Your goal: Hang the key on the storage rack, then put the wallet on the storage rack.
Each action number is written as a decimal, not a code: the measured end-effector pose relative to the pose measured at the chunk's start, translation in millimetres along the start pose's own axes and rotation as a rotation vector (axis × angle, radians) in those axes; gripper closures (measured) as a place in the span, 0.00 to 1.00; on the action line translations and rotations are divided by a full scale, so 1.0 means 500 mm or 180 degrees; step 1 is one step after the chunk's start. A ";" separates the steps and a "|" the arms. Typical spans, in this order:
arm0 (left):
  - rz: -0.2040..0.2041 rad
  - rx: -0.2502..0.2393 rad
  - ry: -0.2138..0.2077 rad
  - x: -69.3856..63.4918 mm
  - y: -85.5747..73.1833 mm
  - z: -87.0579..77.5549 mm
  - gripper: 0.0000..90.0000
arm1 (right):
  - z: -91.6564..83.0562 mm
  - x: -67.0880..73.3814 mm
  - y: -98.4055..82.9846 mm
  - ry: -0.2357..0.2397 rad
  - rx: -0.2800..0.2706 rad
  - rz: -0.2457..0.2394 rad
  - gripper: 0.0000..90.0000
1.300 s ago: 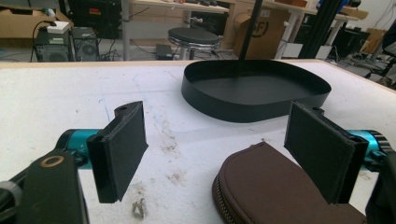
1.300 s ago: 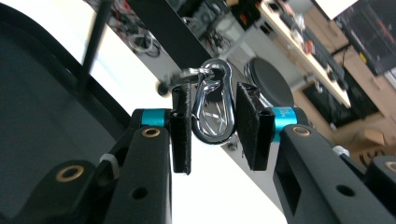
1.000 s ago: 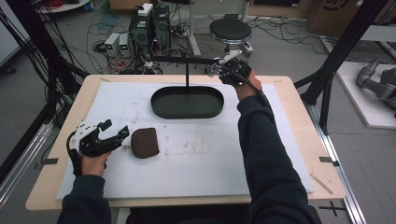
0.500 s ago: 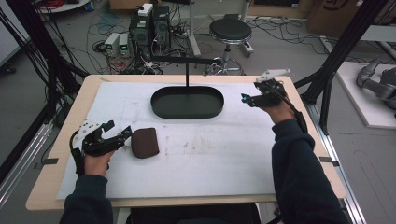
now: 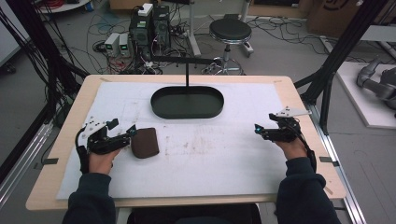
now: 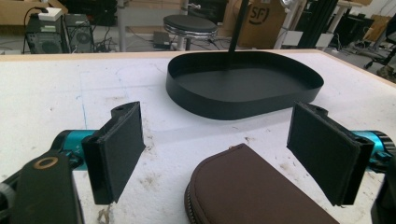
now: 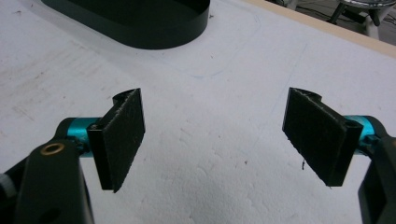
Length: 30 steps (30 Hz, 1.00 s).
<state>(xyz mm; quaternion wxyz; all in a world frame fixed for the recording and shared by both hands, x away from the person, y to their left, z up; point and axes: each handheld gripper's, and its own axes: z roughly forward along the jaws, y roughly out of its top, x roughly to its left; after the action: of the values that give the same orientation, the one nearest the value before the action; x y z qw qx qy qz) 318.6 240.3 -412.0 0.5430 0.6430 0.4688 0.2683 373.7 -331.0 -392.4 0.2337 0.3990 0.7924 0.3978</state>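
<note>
Our left hand-held gripper stands apart around the brown pouch lying on the worktop; the right hand-held gripper, just opened, holds nothing. Closing shallow, our pads could slip off its rounded edge.

White-matted table bears tray (black), pouch.

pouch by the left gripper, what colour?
Dark brown pouch, with a zip along its edge; the left gripper view shows it best.
</note>
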 end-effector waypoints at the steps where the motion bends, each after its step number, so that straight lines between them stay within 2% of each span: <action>1: -0.0004 0.0001 -0.0003 -0.001 0.000 0.000 0.21 | 0.000 -0.001 -0.004 -0.0003 0.0016 -0.0007 0.24; 4: 0.0022 0.0019 -0.0004 -0.006 0.002 -0.002 0.21 | -0.002 0.000 -0.008 -0.0040 0.0008 0.0023 0.24; 9: 0.0038 0.0006 -0.0009 -0.010 0.004 0.002 0.20 | -0.006 0.004 -0.012 -0.0065 0.0009 -0.0060 0.24; 18: 0.0009 0.0116 -0.0087 -0.015 -0.004 0.013 0.21 | -0.009 -0.004 -0.019 -0.0113 0.0018 0.0031 0.24; 23: -0.0007 0.0252 -0.0123 -0.015 -0.012 0.022 0.21 | -0.010 -0.004 -0.024 -0.0097 0.0010 0.0022 0.24; 30: -0.0107 0.0502 -0.0149 -0.023 -0.031 0.021 0.21 | -0.015 0.003 -0.024 -0.0076 -0.0011 -0.0030 0.24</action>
<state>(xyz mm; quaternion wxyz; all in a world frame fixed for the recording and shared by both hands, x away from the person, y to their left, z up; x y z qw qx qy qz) 318.0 225.0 -427.5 0.5059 0.6818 0.4865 0.2063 362.1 -337.4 -398.2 0.2458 0.3996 0.7907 0.3933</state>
